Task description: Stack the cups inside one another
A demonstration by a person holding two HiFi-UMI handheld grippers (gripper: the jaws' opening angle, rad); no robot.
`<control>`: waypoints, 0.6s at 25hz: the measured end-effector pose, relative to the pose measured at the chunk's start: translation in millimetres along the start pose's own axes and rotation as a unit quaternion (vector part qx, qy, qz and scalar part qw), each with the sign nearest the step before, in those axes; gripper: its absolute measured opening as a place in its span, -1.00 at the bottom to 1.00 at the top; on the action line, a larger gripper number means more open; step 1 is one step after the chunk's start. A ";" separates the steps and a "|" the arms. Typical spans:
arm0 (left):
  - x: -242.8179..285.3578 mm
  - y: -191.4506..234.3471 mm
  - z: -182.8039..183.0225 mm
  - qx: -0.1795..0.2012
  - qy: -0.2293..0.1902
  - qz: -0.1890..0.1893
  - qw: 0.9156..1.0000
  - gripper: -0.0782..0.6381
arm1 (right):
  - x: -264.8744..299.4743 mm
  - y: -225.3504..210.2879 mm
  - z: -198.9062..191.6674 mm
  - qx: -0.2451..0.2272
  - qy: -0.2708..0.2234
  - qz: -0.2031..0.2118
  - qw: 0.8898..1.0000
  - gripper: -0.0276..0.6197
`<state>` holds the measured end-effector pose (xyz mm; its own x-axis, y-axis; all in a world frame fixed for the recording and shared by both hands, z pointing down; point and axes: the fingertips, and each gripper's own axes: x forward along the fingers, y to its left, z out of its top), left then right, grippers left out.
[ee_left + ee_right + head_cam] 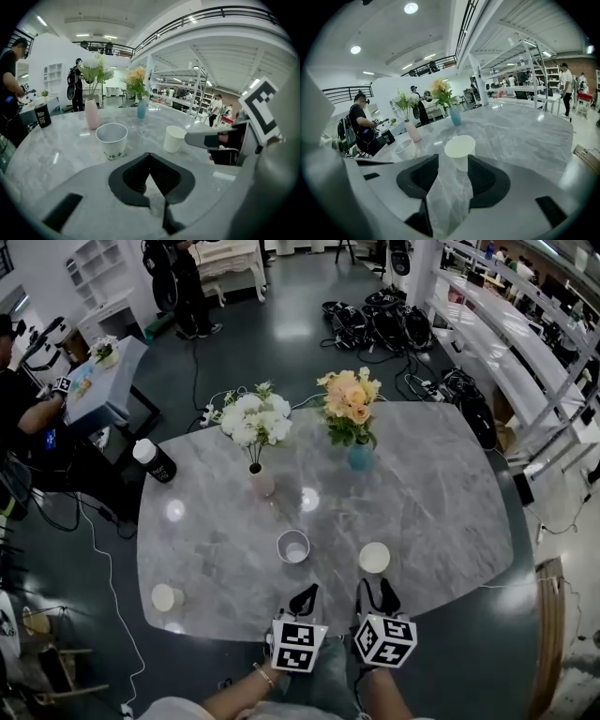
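Note:
Three cups stand apart on the grey marble table (441,493). A white printed cup (293,546) sits just beyond my left gripper (305,600), whose jaws are closed together with nothing in them; that cup (112,139) shows ahead and left of the tips (150,157). A cream cup (374,557) stands right in front of my right gripper (375,594). In the right gripper view the jaws (452,160) stand open, with the cream cup (460,149) just past them, untouched. A third cream cup (167,597) is at the table's near left edge.
A pink vase with white flowers (261,479) and a blue vase with orange flowers (360,456) stand mid-table behind the cups. A black bottle with a white cap (155,461) is at the far left corner. A person sits at a side table on the left.

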<state>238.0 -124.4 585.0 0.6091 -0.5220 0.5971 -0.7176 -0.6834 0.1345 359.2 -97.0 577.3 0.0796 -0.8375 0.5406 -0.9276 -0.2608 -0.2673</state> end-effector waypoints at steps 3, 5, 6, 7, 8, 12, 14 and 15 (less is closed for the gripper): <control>5.5 -1.0 -5.1 -0.003 0.007 0.000 1.000 -0.80 | 7.3 -3.7 -6.1 -0.001 0.011 -0.001 1.000 -0.39; 8.7 -0.9 -8.2 -0.005 0.011 0.001 1.000 -0.79 | 12.0 -6.7 -9.6 -0.002 0.017 -0.003 1.000 -0.36; 10.6 -0.3 -9.6 -0.006 0.013 0.002 1.000 -0.80 | 14.8 -8.2 -11.2 -0.003 0.019 -0.005 1.000 -0.35; 12.6 0.7 -10.9 -0.007 0.015 0.003 1.000 -0.79 | 17.9 -9.8 -12.9 -0.004 0.022 -0.006 1.000 -0.34; 14.5 1.8 -12.3 -0.008 0.016 0.004 1.000 -0.80 | 21.0 -11.3 -14.6 -0.006 0.025 -0.007 1.000 -0.32; 18.3 5.5 -16.5 -0.013 0.022 0.008 1.000 -0.80 | 29.4 -15.4 -19.8 -0.015 0.036 -0.010 0.999 -0.28; 19.9 6.4 -18.4 -0.015 0.025 0.009 1.000 -0.79 | 33.0 -16.8 -21.4 -0.018 0.040 -0.010 0.999 -0.27; 21.0 6.8 -19.6 -0.016 0.027 0.010 0.999 -0.80 | 35.3 -17.3 -22.1 -0.018 0.042 -0.010 0.999 -0.27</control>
<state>239.3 -130.0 613.9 0.5760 -0.5074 0.6409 -0.7403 -0.6562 0.1459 370.0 -111.3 618.7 0.0684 -0.7892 0.6103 -0.9388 -0.2579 -0.2283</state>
